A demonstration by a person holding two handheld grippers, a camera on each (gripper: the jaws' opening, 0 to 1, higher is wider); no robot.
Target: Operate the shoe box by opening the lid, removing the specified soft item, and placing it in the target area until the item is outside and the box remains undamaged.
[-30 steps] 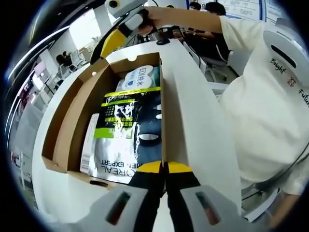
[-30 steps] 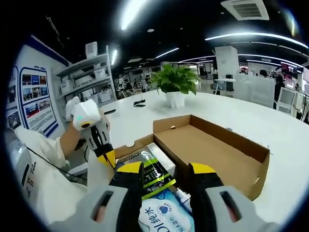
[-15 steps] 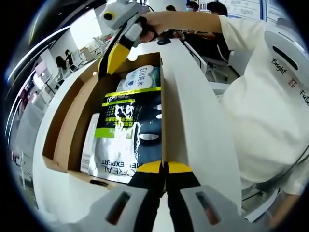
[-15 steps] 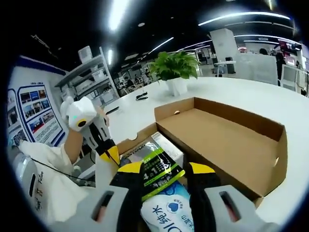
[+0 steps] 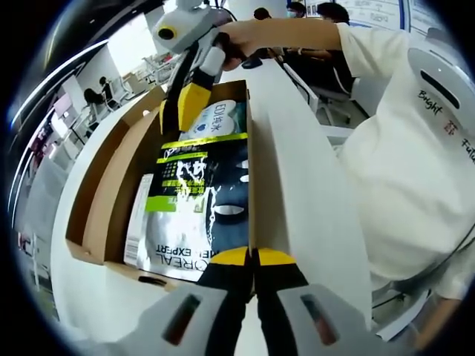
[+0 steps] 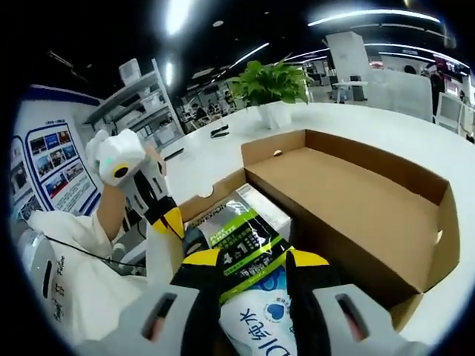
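Sitting on a big white table point(image 6: 386, 141), open, with lid folded flat beside the filled half: a brown cardboard shoe box point(image 6: 356, 200). Landmark for everything else, that box.

Beside the box, close to its long side in the left gripper view: a person in a white shirt point(image 5: 415, 148), one arm stretched out over the box's far end.

Inside the box, lying flat and filling most of the filled half: a black and green packet point(image 5: 200, 200) with white letters. At the far end of the box, past that packet: a soft white pack with blue writing point(image 5: 211, 119). Along the inner wall of the box, next to the big packet: a thin white carton point(image 5: 137, 222), partly hidden.

At the near edge of the box: left gripper point(image 5: 253, 259), yellow-tipped jaws pressed together with no gap, pinching the thin cardboard wall of the box.

Over the far end of the box: right gripper point(image 5: 185, 104), reaching down to the soft white pack. From its own view, right gripper point(image 6: 252, 259) with jaws apart, one on each side of the soft white pack point(image 6: 260, 326) and the green packet's edge. Squeezing or just around it: cannot tell.

Far behind the box, on the table: a green plant in a white pot point(image 6: 271, 89).
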